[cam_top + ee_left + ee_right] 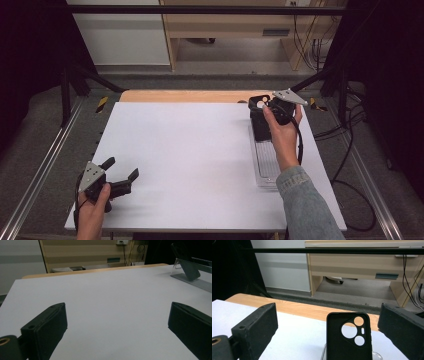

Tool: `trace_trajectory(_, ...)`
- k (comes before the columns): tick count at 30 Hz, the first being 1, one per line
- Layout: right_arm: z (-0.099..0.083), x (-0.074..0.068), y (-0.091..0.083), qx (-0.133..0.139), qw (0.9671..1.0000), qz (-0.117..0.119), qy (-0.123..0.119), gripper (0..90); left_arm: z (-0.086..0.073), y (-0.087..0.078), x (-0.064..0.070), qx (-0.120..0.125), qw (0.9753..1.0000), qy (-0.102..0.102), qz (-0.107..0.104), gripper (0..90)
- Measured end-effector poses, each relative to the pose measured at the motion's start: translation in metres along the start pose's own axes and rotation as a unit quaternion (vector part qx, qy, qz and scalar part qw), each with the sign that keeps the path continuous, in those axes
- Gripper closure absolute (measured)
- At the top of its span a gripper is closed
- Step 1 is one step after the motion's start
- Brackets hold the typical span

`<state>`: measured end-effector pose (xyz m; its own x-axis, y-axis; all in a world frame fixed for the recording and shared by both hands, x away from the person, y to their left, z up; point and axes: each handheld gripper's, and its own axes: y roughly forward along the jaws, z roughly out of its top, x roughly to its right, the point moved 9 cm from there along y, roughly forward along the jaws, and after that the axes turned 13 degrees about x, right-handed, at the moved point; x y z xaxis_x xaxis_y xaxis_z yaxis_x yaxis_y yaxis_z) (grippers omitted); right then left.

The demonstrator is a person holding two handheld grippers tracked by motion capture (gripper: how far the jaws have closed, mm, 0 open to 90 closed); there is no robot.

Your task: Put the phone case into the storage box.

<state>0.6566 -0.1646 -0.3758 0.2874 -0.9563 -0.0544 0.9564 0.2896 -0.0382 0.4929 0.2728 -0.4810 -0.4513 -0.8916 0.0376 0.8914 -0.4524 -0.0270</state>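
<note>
High view: the right gripper (263, 106) hangs at the far right of the white table (190, 150), just over a black phone case (260, 122) that stands propped at the far end of a clear stand (265, 165). The left gripper (121, 176) sits at the near left corner, well apart from all this, its jaws spread and holding nothing.

In the right gripper view the phone case (349, 336) stands upright between the two black jaws, its camera cut-outs facing the lens, with clear space on both sides. So this gripper too is spread wide and grips nothing yet.

The step in hand looks like taking hold of the case. To do it well, I would keep the case centred between the jaws, as it is now, and bring the gripper low enough that the pads meet its long side edges rather than just the top corners. A soft case may flex, so the squeeze should be gentle and even. Closing off-centre could push it sideways off the clear stand (375, 355) or tip it backwards. Once gripped, lifting straight up seems safest, so the lower edge clears the stand's lip.

The left gripper (117, 322) could come over to steady the stand (192, 281) if it slides.
</note>
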Motion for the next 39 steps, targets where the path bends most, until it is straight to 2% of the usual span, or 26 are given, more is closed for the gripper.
trace_trajectory(11, -0.001, -0.001, -0.006, 0.001, 1.0000, 0.006, -0.002, 3.6, 0.000, 0.000, 0.000, -0.001, 1.0000, 0.000, -0.001, 2.4)
trace_trajectory(30, 0.014, -0.002, -0.023, 0.025, 0.9995, 0.019, 0.006, 3.7, 0.000, 0.000, 0.003, -0.001, 0.9999, 0.003, -0.011, 2.4)
trace_trajectory(39, 0.022, 0.004, -0.034, 0.040, 0.9990, 0.021, 0.002, 4.0, 0.003, -0.003, 0.004, 0.003, 0.9999, 0.004, -0.012, 2.4)
